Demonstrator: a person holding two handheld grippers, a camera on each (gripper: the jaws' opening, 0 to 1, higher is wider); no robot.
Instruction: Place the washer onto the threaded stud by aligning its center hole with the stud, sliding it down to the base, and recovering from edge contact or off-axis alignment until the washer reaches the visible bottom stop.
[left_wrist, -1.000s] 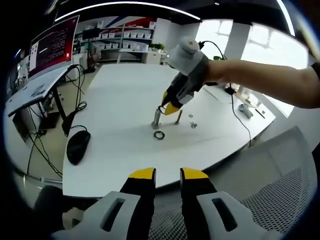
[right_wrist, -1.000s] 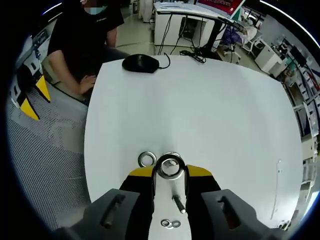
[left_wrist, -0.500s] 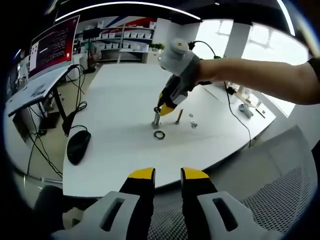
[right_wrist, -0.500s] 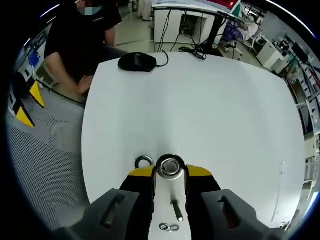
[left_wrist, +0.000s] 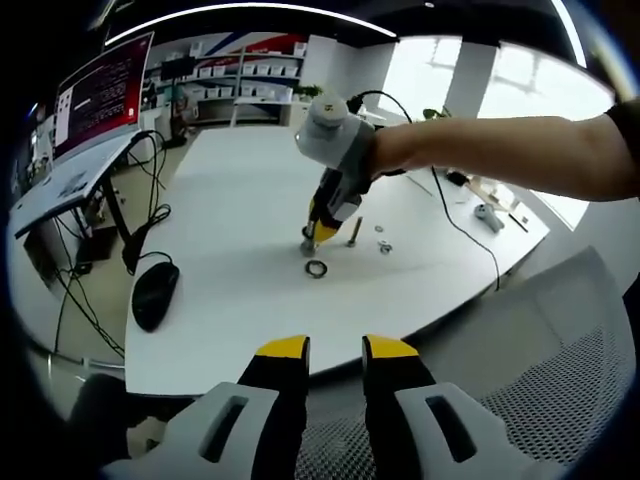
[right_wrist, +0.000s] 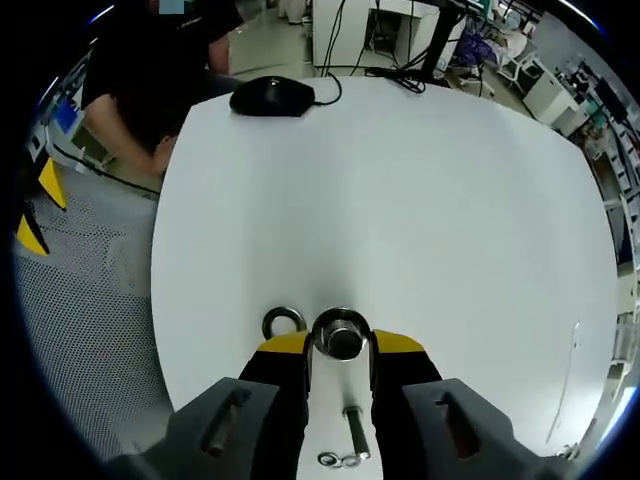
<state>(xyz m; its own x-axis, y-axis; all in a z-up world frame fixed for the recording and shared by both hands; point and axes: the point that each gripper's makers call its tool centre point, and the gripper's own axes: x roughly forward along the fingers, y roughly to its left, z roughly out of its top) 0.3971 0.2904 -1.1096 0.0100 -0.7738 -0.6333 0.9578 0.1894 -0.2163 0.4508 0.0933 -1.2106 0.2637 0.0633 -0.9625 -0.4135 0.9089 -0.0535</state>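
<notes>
In the right gripper view the right gripper (right_wrist: 340, 345) has its yellow-tipped jaws closed in on a washer (right_wrist: 340, 336), one tip on each side of the ring, and the ring sits over the top of the stud (right_wrist: 343, 343), whose dark round end shows through the centre hole; how far down the stud the washer has gone cannot be told from this angle. A bolt (right_wrist: 353, 446) stands on the table (right_wrist: 420, 200) on the near side of the stud, between the jaws, and nearer again two small washers (right_wrist: 340, 460) lie touching each other. A spare ring (right_wrist: 282, 323) lies flat just beside the stud, to its left, touching neither it nor the gripper tip. Well beyond the stud, at the far edge of the table, rests a mouse (right_wrist: 272, 95), and behind it a person (right_wrist: 160, 60) in a dark top sits. In the left gripper view the left gripper (left_wrist: 334, 352) hangs off the table's near edge over a mesh chair (left_wrist: 560, 400), its jaws a narrow gap apart with nothing between them. Far ahead of it, the right gripper comes down steeply onto the stud, with the spare ring on the table just in front of the stud's foot and the bolt just to its right.
</notes>
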